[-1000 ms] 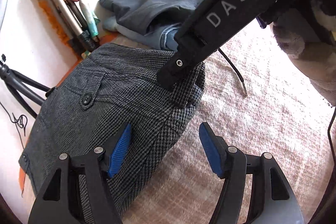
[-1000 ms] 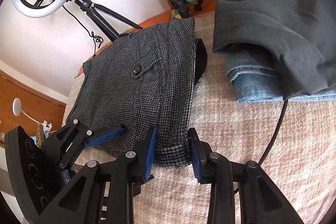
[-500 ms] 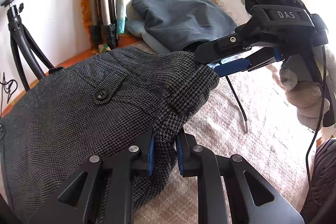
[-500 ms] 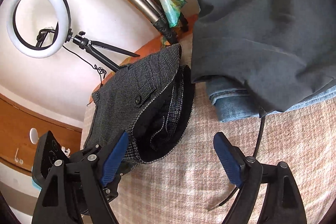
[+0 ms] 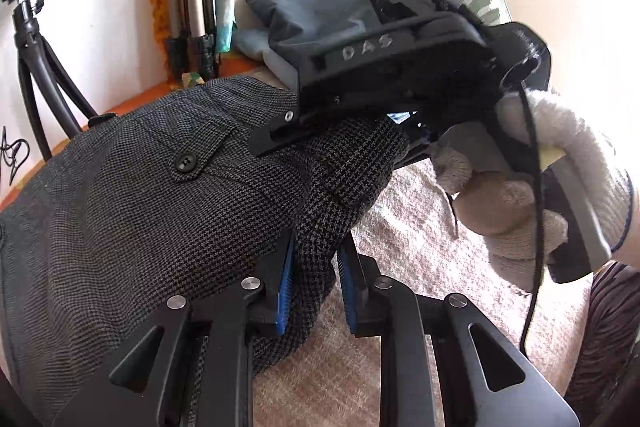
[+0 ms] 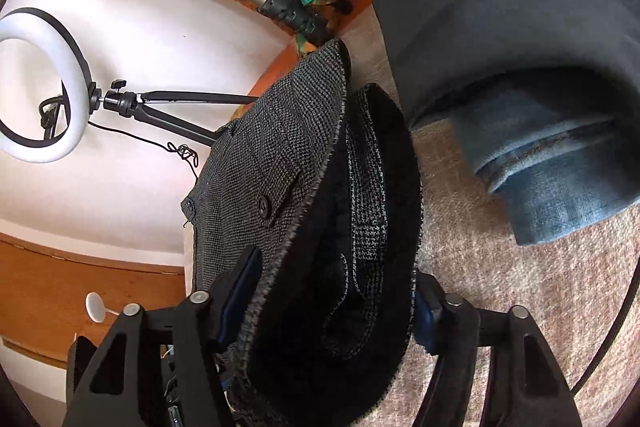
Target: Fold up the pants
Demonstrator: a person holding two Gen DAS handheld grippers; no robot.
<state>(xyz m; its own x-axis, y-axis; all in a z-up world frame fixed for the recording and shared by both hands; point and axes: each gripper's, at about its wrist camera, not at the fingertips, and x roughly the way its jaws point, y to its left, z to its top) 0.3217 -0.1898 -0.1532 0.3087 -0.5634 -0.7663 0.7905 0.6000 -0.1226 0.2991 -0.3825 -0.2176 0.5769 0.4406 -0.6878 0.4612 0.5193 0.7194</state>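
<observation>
Two claws are on the checked pants [image 5: 168, 195]: my left claw [image 5: 316, 287] pinches a fold of the waistband, and my right claw [image 6: 320, 311] is closed across the gaping waist opening. The pants hang lifted over the pink blanket [image 6: 500, 307], near folded jeans [image 6: 560, 167].

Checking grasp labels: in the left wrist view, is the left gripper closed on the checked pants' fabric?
Yes, the left gripper has a fold of the checked pants pinched between its blue pads.
</observation>
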